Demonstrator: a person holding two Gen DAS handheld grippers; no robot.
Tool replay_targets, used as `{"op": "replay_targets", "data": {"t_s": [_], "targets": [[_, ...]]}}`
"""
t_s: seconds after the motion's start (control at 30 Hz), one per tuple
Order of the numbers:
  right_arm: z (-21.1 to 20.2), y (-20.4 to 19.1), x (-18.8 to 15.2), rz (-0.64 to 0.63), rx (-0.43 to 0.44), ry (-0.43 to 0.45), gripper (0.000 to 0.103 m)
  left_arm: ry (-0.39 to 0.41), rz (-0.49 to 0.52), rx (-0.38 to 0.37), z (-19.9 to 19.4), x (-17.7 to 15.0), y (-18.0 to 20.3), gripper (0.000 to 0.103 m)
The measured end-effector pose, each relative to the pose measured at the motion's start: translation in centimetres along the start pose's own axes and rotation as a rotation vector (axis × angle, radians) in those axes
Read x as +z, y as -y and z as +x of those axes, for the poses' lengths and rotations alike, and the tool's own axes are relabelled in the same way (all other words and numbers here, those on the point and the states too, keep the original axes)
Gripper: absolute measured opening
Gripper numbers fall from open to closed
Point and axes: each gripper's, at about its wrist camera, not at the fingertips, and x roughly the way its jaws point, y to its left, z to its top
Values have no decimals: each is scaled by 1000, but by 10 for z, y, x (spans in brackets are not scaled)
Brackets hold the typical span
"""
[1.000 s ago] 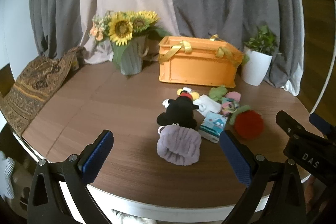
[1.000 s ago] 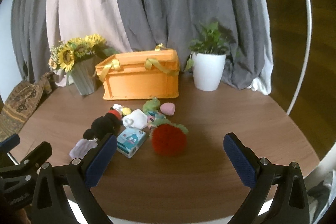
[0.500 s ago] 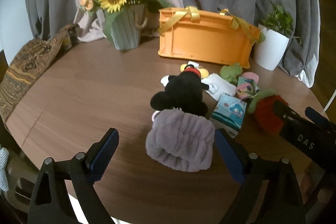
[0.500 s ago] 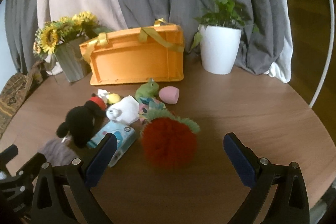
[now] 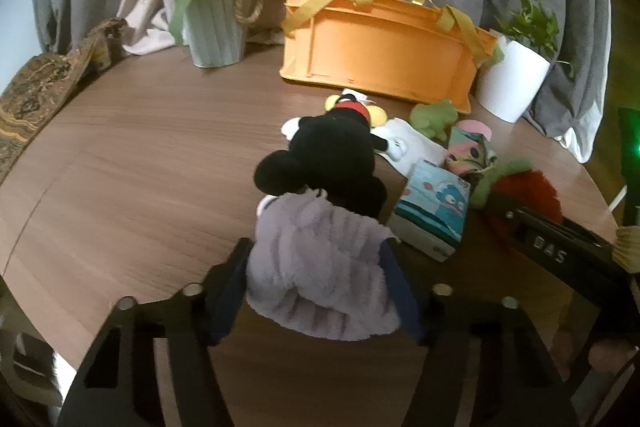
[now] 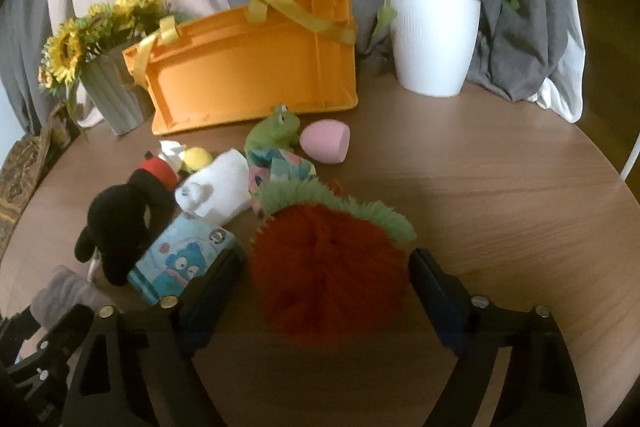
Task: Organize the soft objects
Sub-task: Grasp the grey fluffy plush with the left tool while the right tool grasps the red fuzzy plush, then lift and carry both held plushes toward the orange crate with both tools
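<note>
Left gripper (image 5: 320, 287) was closing, its fingers (image 5: 230, 283) touching either side of a lilac fluffy cloth (image 5: 320, 279) lying on the wooden worktop (image 5: 140, 167) in front of a black plush mouse (image 5: 332, 163). Right gripper (image 6: 326, 285) was closing around a red fuzzy ball (image 6: 328, 267); fingers (image 6: 436, 287) stood apart, just beside it, not yet pressing. An orange basket (image 6: 256, 75) stood behind the pile.

The only readable lettering is "DAS", in pale capitals on the black body of the right tool (image 5: 552, 247), seen in the left wrist view; the cartoon-printed box (image 5: 434, 205) shows nothing legible.
</note>
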Motion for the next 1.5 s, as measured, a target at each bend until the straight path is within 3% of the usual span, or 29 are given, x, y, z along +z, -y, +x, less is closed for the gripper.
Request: {"op": "replay_targets", "data": {"t_s": [0.17,0.27,0.37,0.9,1.5], "targets": [[9,2,-2,19,23,-40,60,4,36,-15,-3,1,6,39],[11,1,-4,18,28,-53,47,15,66,-17,-5,0,9,32],[10,2,-5,22,41,-57,41,16,66,-29,-8,1,9,30],[-48,-3,6,-1,56,53,40,73,55,-67,-41,15,9,29],[-119,-34,51,-2,88,166,40,226,83,-142,-86,80,0,29]]}}
